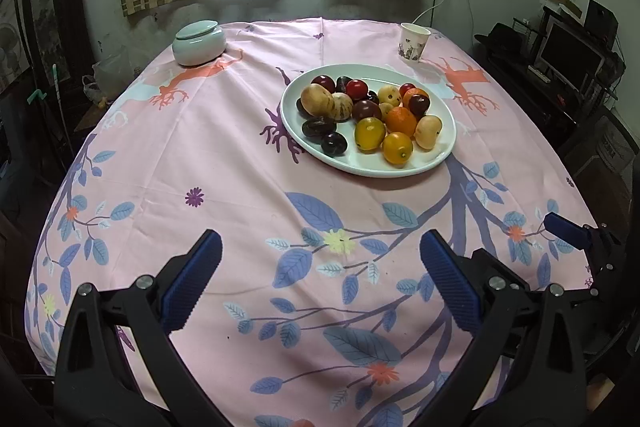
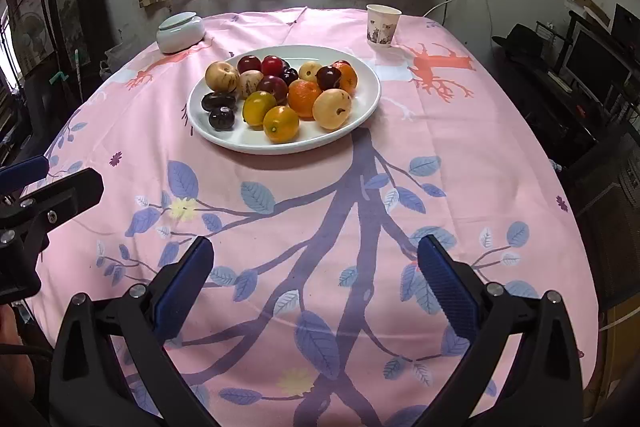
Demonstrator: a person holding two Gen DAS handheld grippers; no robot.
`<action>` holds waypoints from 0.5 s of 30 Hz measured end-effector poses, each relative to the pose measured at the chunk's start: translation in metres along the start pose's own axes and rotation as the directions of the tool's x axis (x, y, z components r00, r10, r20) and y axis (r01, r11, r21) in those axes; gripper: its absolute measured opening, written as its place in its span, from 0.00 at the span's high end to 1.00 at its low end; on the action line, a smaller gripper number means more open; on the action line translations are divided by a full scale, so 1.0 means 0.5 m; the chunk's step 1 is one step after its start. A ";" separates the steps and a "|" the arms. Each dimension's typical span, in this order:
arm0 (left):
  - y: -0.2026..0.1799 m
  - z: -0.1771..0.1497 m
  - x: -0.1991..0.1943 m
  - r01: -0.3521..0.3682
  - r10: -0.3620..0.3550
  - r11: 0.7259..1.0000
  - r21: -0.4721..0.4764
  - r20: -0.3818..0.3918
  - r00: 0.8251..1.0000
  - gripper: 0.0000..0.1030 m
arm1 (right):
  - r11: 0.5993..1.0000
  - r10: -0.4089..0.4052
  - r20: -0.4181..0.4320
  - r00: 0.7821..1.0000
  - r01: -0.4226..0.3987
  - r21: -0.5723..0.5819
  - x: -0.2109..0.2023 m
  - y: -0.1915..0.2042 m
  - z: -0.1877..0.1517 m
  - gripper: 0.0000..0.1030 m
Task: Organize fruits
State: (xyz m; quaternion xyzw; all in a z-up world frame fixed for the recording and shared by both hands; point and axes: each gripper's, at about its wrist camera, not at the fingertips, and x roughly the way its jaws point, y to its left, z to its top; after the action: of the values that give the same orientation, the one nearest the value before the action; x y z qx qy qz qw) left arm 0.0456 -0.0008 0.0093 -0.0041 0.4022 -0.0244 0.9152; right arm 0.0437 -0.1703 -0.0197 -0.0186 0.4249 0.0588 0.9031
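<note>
fruits lie heaped on a white plate on the pink tablecloth; left gripper and right gripper both hover spread wide, holding nothing.

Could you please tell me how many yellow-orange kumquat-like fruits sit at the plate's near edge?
2: both lie side by side at the near edge of the plate, one yellow fruit left, one orange-yellow fruit right; others may be hidden.

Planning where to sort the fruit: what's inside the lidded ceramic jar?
Cannot tell. The pale jar is shut under its lid, which hides the inside. All visible fruit sits on the white plate.
</note>
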 end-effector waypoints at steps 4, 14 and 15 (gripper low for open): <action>-0.001 0.001 0.001 0.002 -0.002 1.000 0.000 0.000 1.000 0.02 | 1.000 0.003 -0.004 1.000 -0.003 0.003 0.001 -0.001 0.000 0.01; 0.004 -0.001 0.004 0.011 -0.011 1.000 -0.005 -0.010 1.000 0.02 | 1.000 0.002 0.002 1.000 -0.002 0.001 0.000 0.001 0.000 0.01; 0.005 -0.002 0.005 0.012 -0.013 1.000 -0.006 -0.011 1.000 0.02 | 1.000 0.001 0.003 1.000 -0.001 0.001 -0.001 0.002 0.000 0.01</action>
State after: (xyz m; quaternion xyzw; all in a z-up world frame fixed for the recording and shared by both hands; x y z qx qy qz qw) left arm 0.0467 0.0018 0.0068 -0.0093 0.4074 -0.0289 0.9128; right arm 0.0435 -0.1694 -0.0193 -0.0179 0.4236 0.0590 0.9037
